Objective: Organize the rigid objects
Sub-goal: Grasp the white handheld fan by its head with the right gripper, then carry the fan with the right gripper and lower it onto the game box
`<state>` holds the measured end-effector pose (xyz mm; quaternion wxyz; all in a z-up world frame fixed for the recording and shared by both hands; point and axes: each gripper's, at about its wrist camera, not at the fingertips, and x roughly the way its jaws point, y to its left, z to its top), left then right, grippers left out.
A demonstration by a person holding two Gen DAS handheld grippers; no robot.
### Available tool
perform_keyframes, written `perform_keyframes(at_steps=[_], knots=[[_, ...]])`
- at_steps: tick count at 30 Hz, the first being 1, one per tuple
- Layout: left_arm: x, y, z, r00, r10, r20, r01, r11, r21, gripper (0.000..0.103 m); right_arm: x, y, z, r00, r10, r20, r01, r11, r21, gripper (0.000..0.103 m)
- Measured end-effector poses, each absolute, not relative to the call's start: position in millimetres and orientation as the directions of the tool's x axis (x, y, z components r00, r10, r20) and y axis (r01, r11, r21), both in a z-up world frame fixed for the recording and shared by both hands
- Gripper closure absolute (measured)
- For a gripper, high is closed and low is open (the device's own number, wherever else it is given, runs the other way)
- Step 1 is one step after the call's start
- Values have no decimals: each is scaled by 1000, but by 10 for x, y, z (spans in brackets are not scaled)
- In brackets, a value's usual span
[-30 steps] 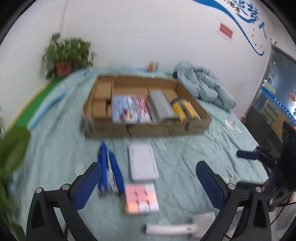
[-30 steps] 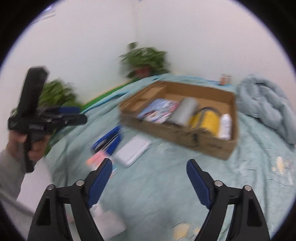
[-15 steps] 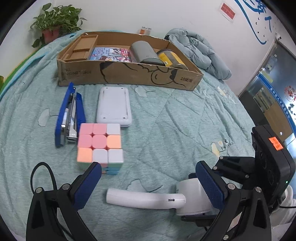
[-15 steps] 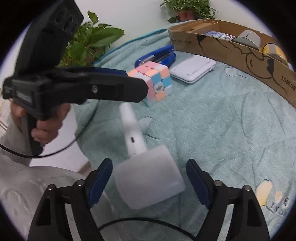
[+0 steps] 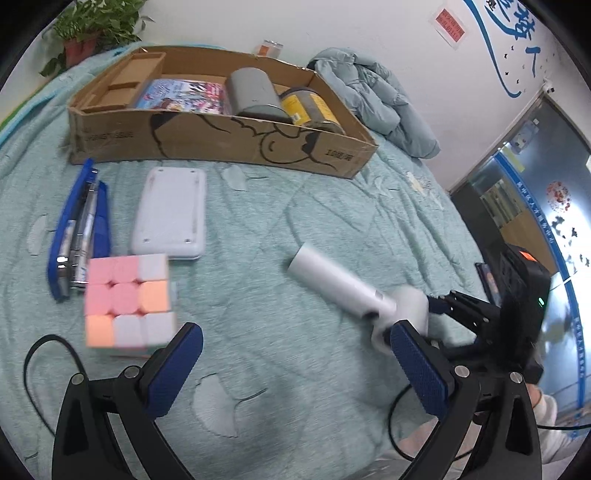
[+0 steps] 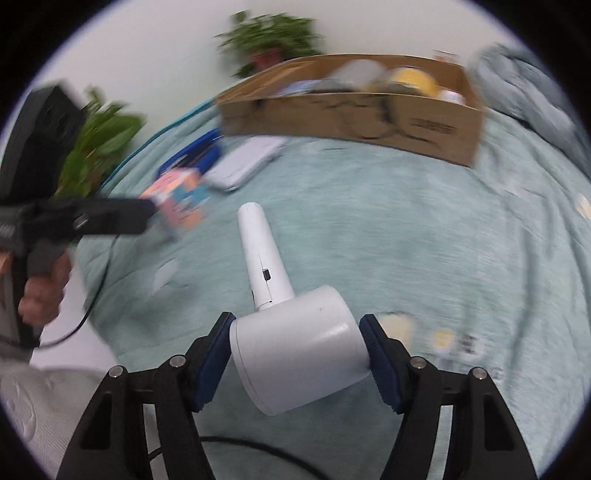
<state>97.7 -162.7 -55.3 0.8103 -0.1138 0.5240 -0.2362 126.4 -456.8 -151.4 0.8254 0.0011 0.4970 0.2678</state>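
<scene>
My right gripper is shut on the round head of a white handheld device and holds it above the teal bedspread, handle pointing away. It also shows in the left wrist view. My left gripper is open and empty, just right of a pastel puzzle cube. A blue stapler and a white flat case lie beyond the cube. A cardboard box behind them holds a colourful packet, a grey can and a yellow can.
A crumpled pale blue jacket lies right of the box. Potted plants stand at the back left and by the bed's left edge. A black cable trails near my left gripper.
My right gripper has closed on the white device's head and lifted it off the bed, swinging its handle toward the box. My left gripper has moved slightly closer to the cube.
</scene>
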Motion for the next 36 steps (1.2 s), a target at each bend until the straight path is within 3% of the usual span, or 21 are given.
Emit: perform_keyframes(at_steps=[4,9,14,17,22,26,30,36], knots=[[1152,-1775,-638,259,-587,-767,246,808,-536,1,1401,-4787,-1487,422,426,-801,-240,904,354,34],[1434,-1930,-745,200,-633,-748,241,772,-588,1,1135,-4453,-1292,437,505,-745,-425,845,323,22],[1736,-2194,-803,140,-644,-752,268,756,-597,6,1139,-4375,-1307,457,471,-755,-365,873,324,22],[1859,-2348,-904,87,-636,-767,252,759,-601,15,1102,-4338,-1358,465,428,-775,-339,895,290,21],[2019,-2587,-1137,7,-600,-800,229,779,-583,47,1049,-4361,-1350,483,437,-759,-323,894,310,20],[2079,-2700,-1213,-15,-608,-794,220,773,-596,52,1164,-4420,-1506,449,395,-802,-263,916,304,20],[2111,-2791,-1211,-13,-594,-804,248,777,-579,66,1189,-4441,-1554,424,411,-807,-265,908,324,20],[2111,-2791,-1250,6,-573,-819,238,797,-556,70,1164,-4265,-1560,398,429,-811,-296,897,329,21]])
